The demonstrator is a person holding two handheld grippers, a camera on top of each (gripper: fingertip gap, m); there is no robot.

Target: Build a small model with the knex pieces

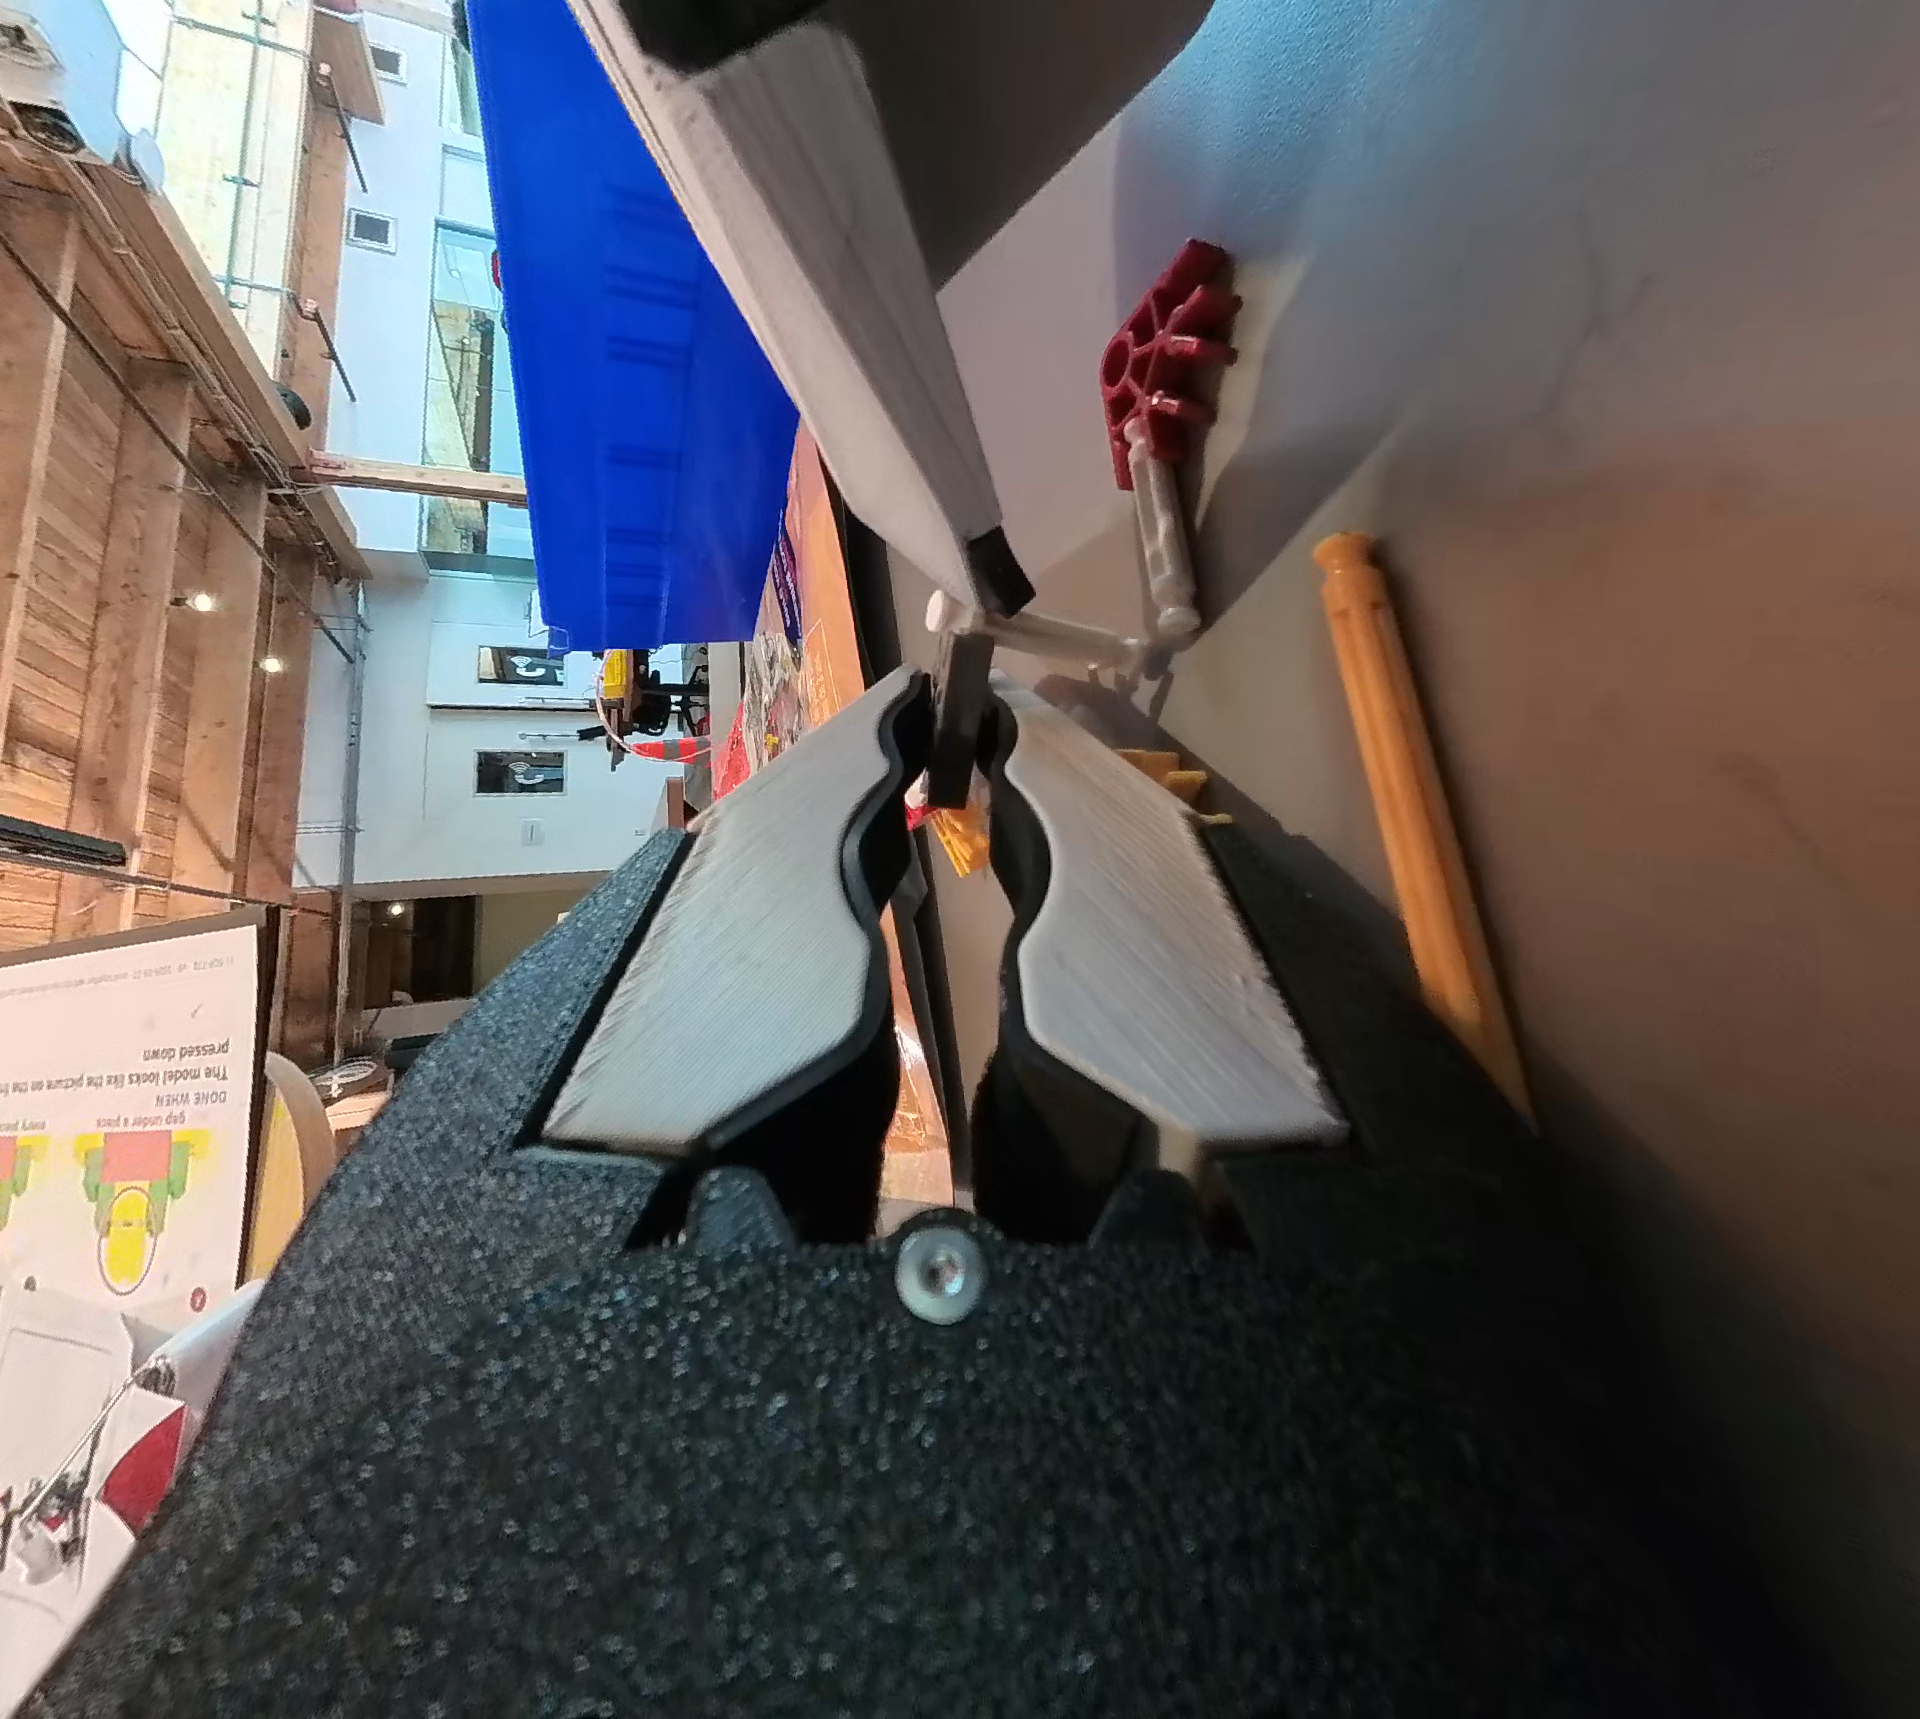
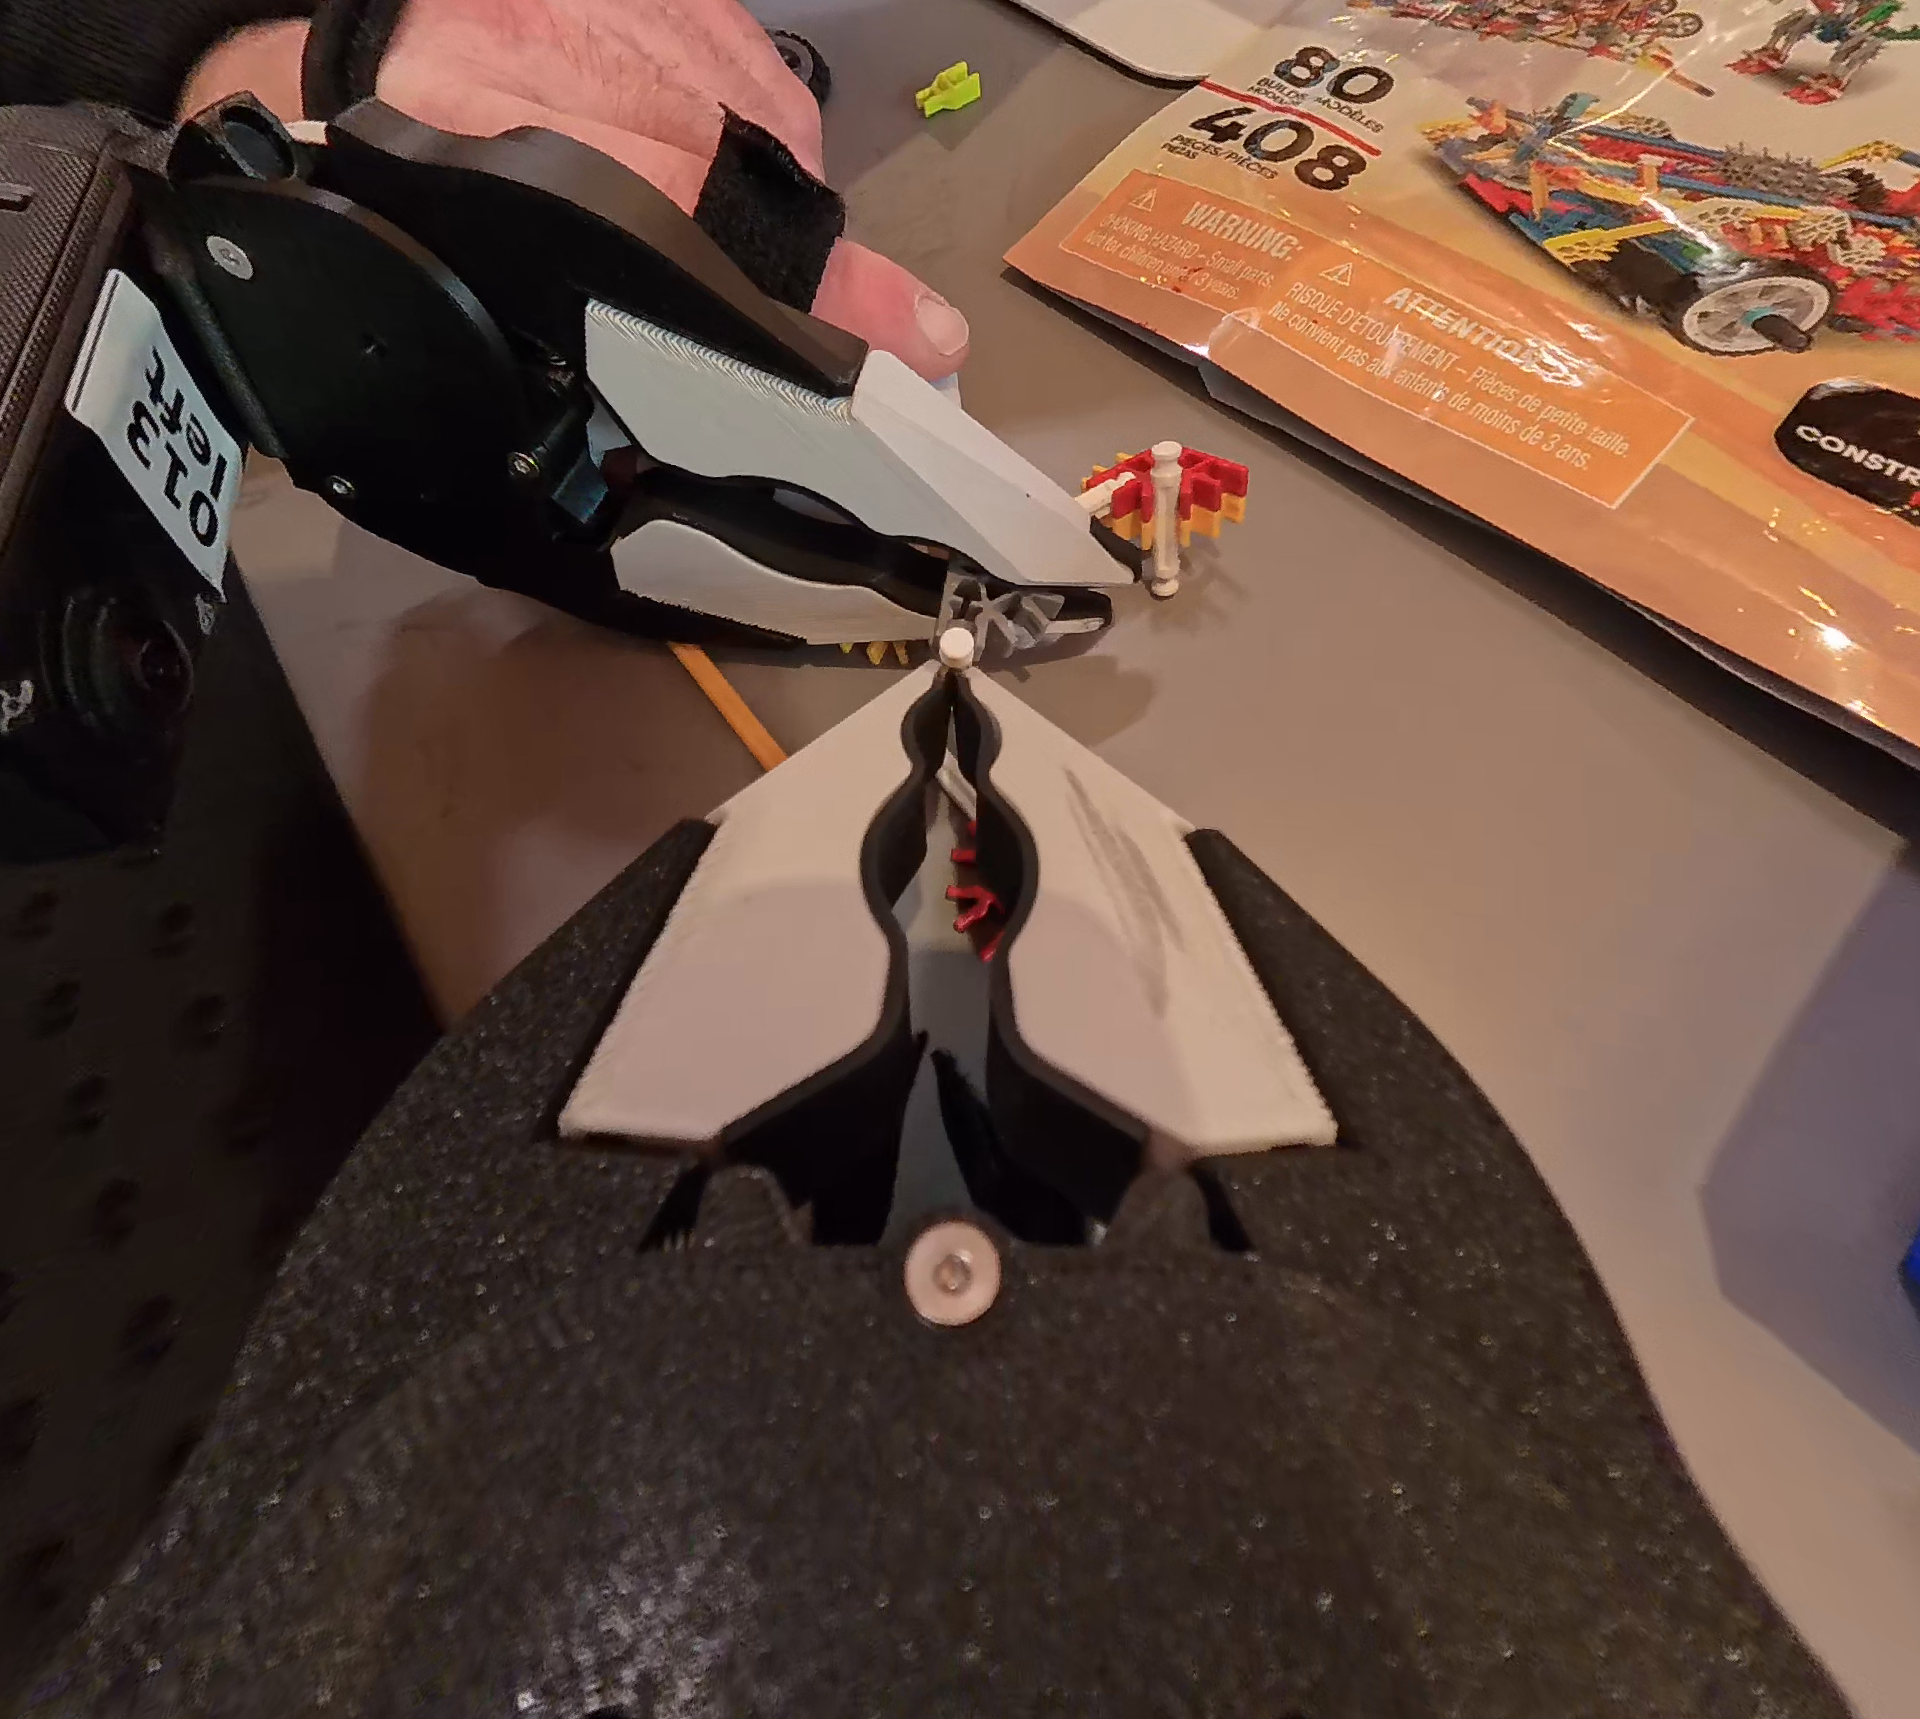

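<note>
Your right gripper (image 2: 951, 682) has white fingers with black edges and a speckled black body. It pinches a small white rod (image 2: 953, 649). Your left gripper (image 2: 1081, 594) is white and black too, and it grips a grey connector (image 2: 997, 611). Behind it sits a red and yellow piece (image 2: 1195, 490) with a white rod through it. The table (image 2: 1351, 838) is plain grey. You can see a long yellow-orange rod (image 1: 1403, 796), a lime green bit (image 2: 948, 88), a blue bin (image 1: 623, 339) and an orange bag (image 2: 1507, 215) with bright pictures.

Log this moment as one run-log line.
left tool: shut on grey connector | right tool: shut on white rod | rod tip at connector | nearby: red-yellow assembly, table
</note>
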